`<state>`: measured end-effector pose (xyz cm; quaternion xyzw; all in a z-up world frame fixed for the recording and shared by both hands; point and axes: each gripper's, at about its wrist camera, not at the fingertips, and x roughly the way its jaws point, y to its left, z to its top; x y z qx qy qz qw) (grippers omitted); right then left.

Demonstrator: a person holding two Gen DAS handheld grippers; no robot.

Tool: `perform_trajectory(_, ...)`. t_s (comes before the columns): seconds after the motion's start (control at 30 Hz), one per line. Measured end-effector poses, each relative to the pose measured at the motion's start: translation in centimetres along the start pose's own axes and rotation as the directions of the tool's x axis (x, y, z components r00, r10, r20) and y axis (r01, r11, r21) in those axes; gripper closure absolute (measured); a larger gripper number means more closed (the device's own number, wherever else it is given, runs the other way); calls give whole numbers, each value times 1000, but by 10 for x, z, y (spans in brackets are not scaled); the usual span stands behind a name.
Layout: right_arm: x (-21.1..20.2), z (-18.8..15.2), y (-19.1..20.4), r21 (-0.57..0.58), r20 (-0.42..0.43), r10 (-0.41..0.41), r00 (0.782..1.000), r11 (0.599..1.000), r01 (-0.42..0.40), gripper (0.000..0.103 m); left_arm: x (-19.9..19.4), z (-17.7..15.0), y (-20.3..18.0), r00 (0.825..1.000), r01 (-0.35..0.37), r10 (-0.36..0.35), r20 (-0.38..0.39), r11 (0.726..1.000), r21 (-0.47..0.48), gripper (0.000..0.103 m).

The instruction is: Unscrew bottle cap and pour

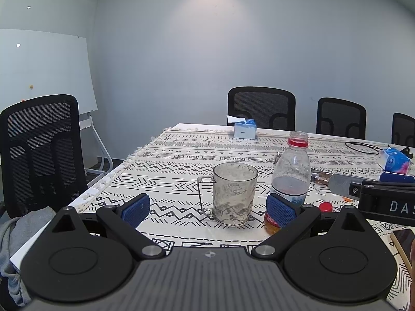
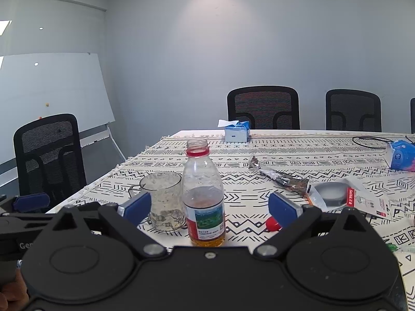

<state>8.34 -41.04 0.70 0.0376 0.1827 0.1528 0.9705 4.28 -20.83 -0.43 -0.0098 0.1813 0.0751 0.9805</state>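
Note:
An uncapped clear plastic bottle [image 2: 203,194] with a red neck ring and some amber liquid stands upright on the patterned tablecloth [image 2: 259,171]. A clear glass mug [image 2: 163,202] stands just left of it. The red cap [image 2: 272,224] lies on the cloth to the right of the bottle. My right gripper [image 2: 210,208] is open, with the bottle between its blue pads, not touching. My left gripper [image 1: 207,210] is open around the mug [image 1: 234,194]; the bottle [image 1: 291,178] is behind its right pad, and the cap [image 1: 325,206] lies further right.
A blue tissue box [image 2: 237,131] stands at the far edge. A foil wrapper [image 2: 280,176], a tape packet [image 2: 337,194], a blue pack [image 2: 400,155] and a black cord [image 2: 371,140] lie to the right. A phone [image 1: 403,243] lies near right. Black chairs surround the table.

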Motion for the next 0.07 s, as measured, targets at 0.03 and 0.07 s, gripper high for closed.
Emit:
perform_trajectory(0.03,0,0,0,1,0,1,1000,1000,-1,5,0,0,0,1000,-1,1,0,1000,1,5)
perform_trajectory(0.07,0,-1,0,1,0,2,1000,1000,-2,5,0,0,0,1000,-2,2,1,1000,2,5)
